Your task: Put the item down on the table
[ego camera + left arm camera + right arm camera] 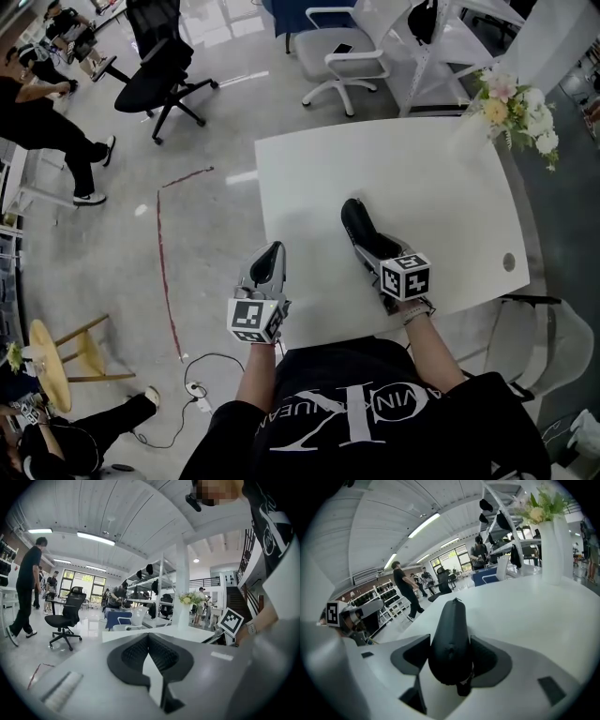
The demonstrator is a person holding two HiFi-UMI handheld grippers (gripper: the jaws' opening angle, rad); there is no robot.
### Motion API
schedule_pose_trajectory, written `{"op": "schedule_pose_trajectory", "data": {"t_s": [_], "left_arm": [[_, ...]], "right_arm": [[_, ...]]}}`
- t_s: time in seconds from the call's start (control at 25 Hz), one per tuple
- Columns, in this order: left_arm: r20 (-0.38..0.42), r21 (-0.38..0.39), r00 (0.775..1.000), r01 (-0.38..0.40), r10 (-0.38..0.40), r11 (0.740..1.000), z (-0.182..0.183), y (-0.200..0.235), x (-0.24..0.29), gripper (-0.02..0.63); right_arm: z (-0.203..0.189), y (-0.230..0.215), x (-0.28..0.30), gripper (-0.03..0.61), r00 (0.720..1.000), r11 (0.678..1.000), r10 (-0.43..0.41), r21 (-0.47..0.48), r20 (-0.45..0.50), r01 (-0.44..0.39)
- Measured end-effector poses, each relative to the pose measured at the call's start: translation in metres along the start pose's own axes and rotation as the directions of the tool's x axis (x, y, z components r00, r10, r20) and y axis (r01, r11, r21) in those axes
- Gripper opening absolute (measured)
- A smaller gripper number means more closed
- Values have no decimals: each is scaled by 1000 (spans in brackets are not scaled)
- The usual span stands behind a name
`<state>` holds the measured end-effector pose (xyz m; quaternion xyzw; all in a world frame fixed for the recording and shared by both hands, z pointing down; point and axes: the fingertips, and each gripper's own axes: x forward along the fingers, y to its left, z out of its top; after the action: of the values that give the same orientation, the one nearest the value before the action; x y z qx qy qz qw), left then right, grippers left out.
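Observation:
A long black rounded case (450,625) sticks out forward from between the jaws of my right gripper (451,657), which is shut on it. From the head view the case (354,217) lies over the middle of the white table (431,178), with the right gripper (364,239) behind it. I cannot tell whether the case touches the tabletop. My left gripper (269,259) hovers at the table's near left edge. Its black ribbed pads (136,652) meet, so the left gripper (148,641) is shut and holds nothing.
A white vase of flowers (517,105) stands at the table's far right corner, also shown as the vase (553,550) in the right gripper view. Office chairs (159,70) and people (42,122) are on the floor at the left. A cable (192,384) lies near my feet.

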<state>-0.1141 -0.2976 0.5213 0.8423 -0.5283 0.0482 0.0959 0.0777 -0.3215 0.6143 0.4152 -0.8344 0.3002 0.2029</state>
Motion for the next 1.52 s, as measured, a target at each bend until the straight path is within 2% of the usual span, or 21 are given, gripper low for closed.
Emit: {"op": "schedule_pose_trajectory", "data": {"t_s": [0.92, 1.16, 1.24, 1.4, 1.52], "left_arm": [[10, 9, 1000, 25, -25, 1000, 7, -10, 9, 12], [15, 14, 999, 36, -37, 999, 10, -14, 13, 12], [19, 13, 999, 39, -39, 999, 12, -16, 15, 12], [30, 13, 999, 45, -45, 999, 17, -19, 17, 12], [36, 17, 998, 47, -48, 999, 21, -20, 17, 12]], "right_arm": [[12, -28, -20, 266, 996, 997, -68, 21, 48, 67], [24, -36, -34, 261, 988, 994, -105, 20, 110, 104], [30, -39, -41, 208, 983, 993, -118, 16, 139, 117], [43, -39, -54, 58, 973, 991, -132, -10, 190, 136], [51, -34, -63, 34, 967, 991, -119, -38, 224, 131]]}}
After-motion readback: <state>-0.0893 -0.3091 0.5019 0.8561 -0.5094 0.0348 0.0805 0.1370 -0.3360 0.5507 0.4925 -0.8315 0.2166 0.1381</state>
